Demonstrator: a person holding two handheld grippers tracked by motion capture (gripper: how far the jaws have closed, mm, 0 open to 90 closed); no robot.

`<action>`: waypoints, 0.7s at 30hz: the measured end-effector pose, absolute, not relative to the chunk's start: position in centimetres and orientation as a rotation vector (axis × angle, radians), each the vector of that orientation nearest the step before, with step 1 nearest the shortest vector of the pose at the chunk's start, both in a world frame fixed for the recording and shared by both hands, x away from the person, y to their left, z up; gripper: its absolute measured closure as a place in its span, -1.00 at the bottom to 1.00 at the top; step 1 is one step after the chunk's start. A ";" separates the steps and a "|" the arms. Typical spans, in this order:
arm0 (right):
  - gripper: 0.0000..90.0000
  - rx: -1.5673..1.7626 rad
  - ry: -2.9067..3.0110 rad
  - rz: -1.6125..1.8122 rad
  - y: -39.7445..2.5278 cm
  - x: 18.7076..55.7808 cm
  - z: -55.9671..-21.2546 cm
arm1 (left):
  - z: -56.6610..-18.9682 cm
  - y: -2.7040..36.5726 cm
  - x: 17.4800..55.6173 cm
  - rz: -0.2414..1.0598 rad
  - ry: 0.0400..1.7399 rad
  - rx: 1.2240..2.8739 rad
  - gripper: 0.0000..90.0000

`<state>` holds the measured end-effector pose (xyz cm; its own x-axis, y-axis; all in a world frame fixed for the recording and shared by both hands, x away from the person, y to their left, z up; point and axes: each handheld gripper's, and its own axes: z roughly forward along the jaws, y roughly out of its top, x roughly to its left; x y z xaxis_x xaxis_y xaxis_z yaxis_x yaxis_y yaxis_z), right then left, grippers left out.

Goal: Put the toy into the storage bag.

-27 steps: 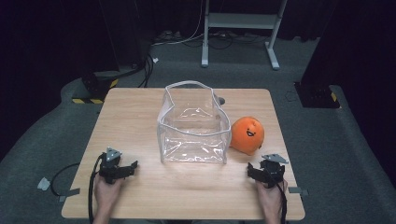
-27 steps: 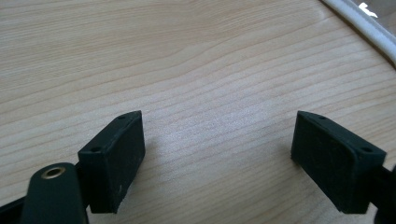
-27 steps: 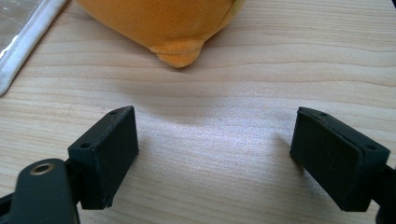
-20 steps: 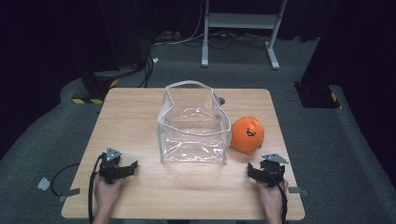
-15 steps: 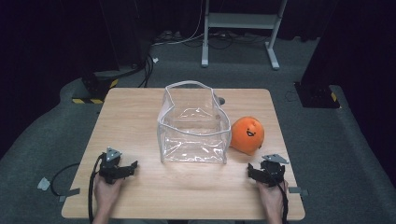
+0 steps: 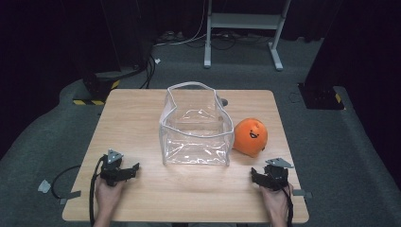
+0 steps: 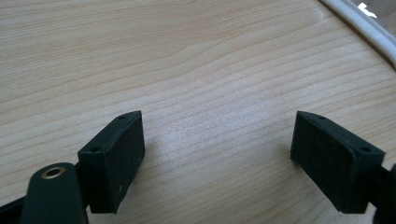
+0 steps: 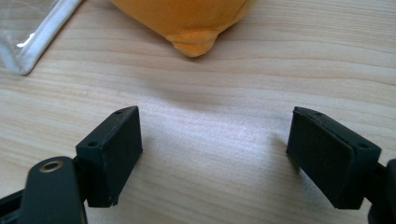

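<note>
- Jaws on both sides spread wide with nothing between them; bare counter wood shows in the gap in each gripper view.
- Nothing has changed across the last second: left gripper [image 6: 135, 167] and right gripper [image 6: 254, 176] sit in the same spots, and the toy and bag have not shifted. Reads as idle or a start pose, work not begun.
- Orange plush toy [image 6: 250, 136], with a little face on it, rests on the counter [image 6: 142, 113] at about 3 o'clock from the counter's middle, just beside the bag's right wall, possibly touching.
- Right gripper is near the toy, at roughly 6 o'clock from it; the toy's lower edge [image 8: 189, 28] shows at 12 o'clock ahead of its jaws.
- Clear plastic bag [image 6: 196, 126] stands upright mid-counter, mouth open and nothing inside.
- Left gripper is at 7 o'clock from the bag, apart from it; the bag's white rim [image 7: 359, 25] sits at 1 o'clock.
- Likely next move: right side takes the toy, left steadies the bag.
</note>
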<state>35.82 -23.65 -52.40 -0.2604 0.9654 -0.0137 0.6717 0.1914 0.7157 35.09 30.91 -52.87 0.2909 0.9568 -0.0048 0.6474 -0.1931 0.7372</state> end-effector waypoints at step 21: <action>-0.62 1.507 2.006 0.962 -23.6 33.5 -51.5 | -52.9 30.9 35.1 0.624 1.431 1.926 -0.60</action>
